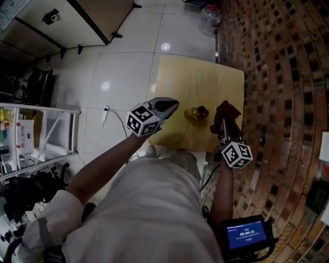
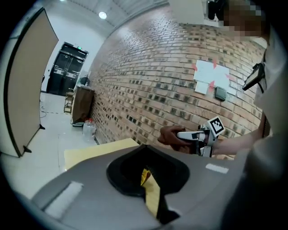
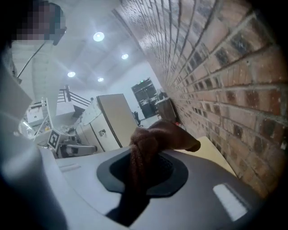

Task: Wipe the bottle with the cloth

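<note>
A small yellow bottle with a dark cap lies on the yellow table. My left gripper hovers just left of it, apart from it. In the left gripper view its jaws are shut with nothing held; only a sliver of yellow shows through the slit. My right gripper is right of the bottle, shut on a bunched brown cloth. The cloth sticks up out of the right gripper. The left gripper view also shows the right gripper and the cloth.
A brick wall runs along the table's right side. A clear water jug stands on the floor beyond the table. A metal shelf is at the left, a white plug and cable lie on the tiles.
</note>
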`<move>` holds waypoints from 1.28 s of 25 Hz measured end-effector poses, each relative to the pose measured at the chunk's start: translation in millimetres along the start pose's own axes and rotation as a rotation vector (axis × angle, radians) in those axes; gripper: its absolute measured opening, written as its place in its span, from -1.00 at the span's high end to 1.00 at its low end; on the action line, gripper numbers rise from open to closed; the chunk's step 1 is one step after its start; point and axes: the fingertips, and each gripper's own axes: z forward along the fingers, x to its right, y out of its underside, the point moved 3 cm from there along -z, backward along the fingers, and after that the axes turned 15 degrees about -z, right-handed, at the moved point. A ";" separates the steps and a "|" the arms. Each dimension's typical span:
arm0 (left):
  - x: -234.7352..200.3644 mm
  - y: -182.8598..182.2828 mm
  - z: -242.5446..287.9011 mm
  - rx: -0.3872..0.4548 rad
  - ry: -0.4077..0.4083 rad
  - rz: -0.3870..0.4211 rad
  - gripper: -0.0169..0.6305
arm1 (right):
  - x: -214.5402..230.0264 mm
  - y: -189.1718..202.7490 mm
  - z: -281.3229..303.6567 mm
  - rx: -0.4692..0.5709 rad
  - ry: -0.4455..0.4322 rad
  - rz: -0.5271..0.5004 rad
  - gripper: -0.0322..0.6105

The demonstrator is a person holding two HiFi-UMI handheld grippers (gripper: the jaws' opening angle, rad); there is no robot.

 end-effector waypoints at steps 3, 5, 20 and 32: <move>3.6 -2.6 -26.8 0.018 0.016 0.037 0.89 | -27.8 -20.7 -16.5 0.062 0.046 -0.056 0.70; 8.2 1.0 -55.1 0.036 0.035 0.057 0.89 | -58.6 -29.7 -38.3 0.088 0.083 -0.092 0.70; 34.6 81.8 -181.3 0.080 0.031 0.012 0.88 | -214.0 -22.4 -172.8 0.194 0.166 -0.196 0.70; 140.0 163.8 -227.5 0.099 -0.015 0.034 0.88 | -256.8 28.9 -287.0 0.220 0.121 -0.224 0.70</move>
